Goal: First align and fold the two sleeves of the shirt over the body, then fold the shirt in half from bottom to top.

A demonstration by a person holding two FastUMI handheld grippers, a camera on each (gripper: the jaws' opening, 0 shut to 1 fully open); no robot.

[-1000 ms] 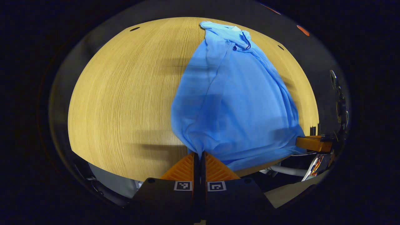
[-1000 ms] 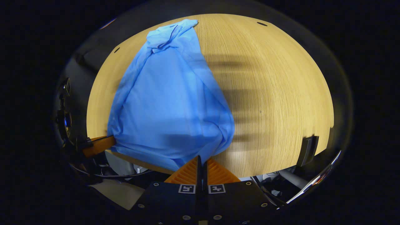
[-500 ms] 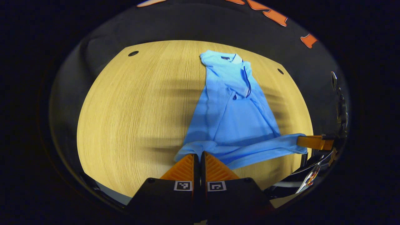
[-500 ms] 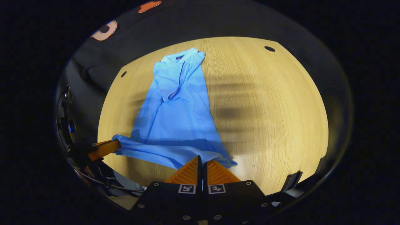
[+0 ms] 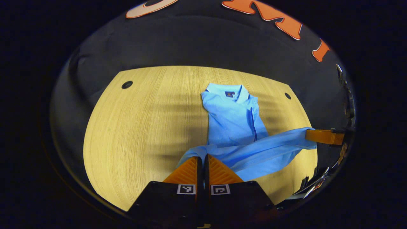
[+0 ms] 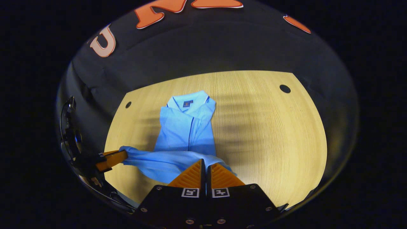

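The blue shirt (image 5: 233,117) lies lengthwise on the wooden surface (image 5: 140,121), collar pointing away, each hand-held gripper, left (image 5: 202,158) and right (image 6: 205,161), pinching its lifted hem.

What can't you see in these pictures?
- Sleeves: both views show the shirt narrow, so they look tucked in; how they lie is hidden.
- Hem corners: hidden inside the left gripper and right gripper.
- Collar tag: too small to read.
- Table near edge: behind the gripper bodies.
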